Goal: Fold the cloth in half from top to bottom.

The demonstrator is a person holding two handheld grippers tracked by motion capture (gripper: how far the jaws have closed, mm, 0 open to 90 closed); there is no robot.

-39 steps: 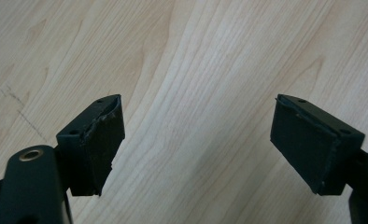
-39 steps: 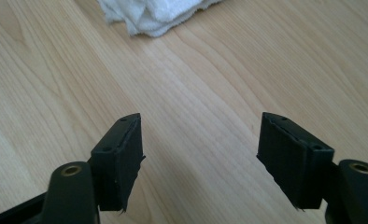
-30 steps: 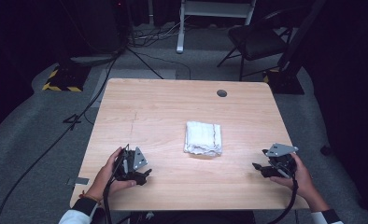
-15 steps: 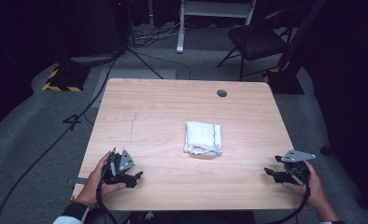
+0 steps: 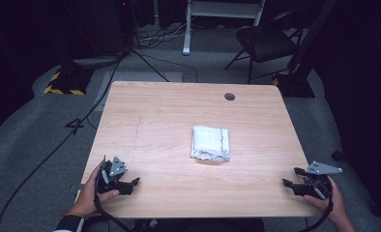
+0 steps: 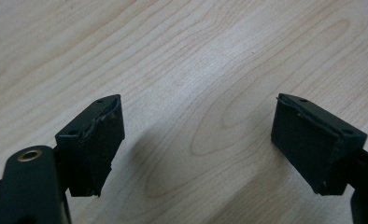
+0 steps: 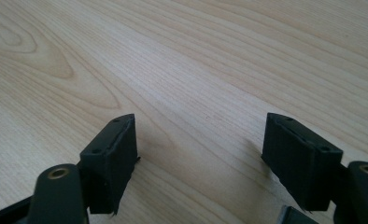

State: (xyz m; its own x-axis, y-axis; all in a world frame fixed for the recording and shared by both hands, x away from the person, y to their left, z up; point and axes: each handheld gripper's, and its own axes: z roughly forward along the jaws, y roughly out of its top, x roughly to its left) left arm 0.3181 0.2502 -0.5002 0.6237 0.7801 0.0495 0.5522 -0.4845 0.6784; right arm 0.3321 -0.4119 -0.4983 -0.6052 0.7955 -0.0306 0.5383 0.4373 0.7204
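A folded white cloth (image 5: 210, 143) lies flat near the middle of the wooden table (image 5: 169, 111). My left gripper (image 5: 132, 183) is low over the table's near left corner in a person's hand, open, with bare wood between its jaws (image 6: 196, 99). My right gripper (image 5: 290, 177) is at the near right corner, partly past the table's edge, also in a hand. Its jaws have just been opening and stand open with nothing but wood grain between them (image 7: 200, 117). Both grippers are well apart from the cloth.
A dark round grommet (image 5: 229, 96) sits in the tabletop near the far edge. Beyond the table are a black chair (image 5: 266, 43), a white stand (image 5: 186, 29), floor cables (image 5: 43, 159) and a yellow-and-black striped block (image 5: 63, 83).
Both hands have drawn back and outward toward the near corners, the left gripper going left, the right going right, both sinking closer to the tabletop. The cloth has not moved.
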